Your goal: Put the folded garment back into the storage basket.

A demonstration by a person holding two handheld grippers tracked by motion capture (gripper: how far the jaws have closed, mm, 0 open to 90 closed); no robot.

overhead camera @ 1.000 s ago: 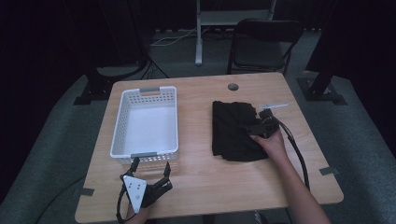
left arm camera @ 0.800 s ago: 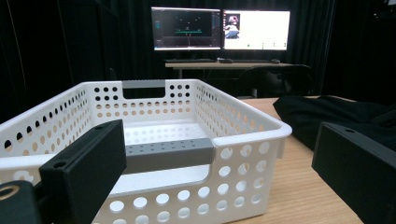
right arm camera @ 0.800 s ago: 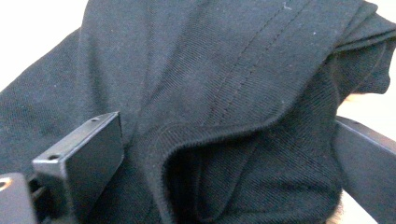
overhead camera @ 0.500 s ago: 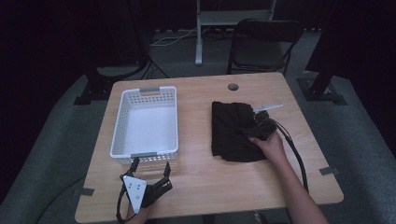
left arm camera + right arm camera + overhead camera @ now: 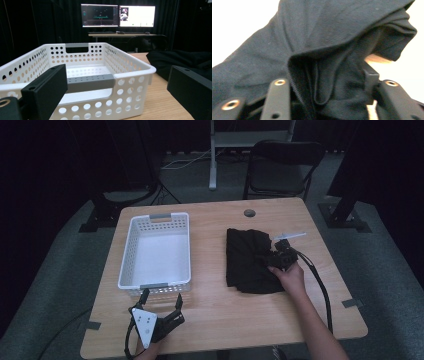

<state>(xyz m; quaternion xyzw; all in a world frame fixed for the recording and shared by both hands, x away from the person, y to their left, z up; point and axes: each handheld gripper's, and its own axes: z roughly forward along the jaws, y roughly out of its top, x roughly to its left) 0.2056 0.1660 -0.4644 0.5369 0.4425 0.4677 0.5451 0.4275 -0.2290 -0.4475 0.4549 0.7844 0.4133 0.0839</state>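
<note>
A black cloth lies crumpled on the right half of the wooden table. My right gripper rests on the cloth's right edge. In the right gripper view a bunched fold of the cloth sits pinched between the jaws of the right gripper. A white perforated basket with nothing inside stands on the left half. My left gripper hovers just before the basket's near wall, jaws wide apart and holding nothing. The left gripper view looks over the basket between the open left gripper, with the cloth at the right.
A thin white strip lies by the cloth's far right corner. A round grommet sits near the table's far edge. The right gripper's cable trails toward the near edge. A black chair stands behind the table; monitors glow beyond.
My right gripper has edged slightly nearer and into the cloth's right edge, bunching the fold. The left gripper and basket have not moved.
</note>
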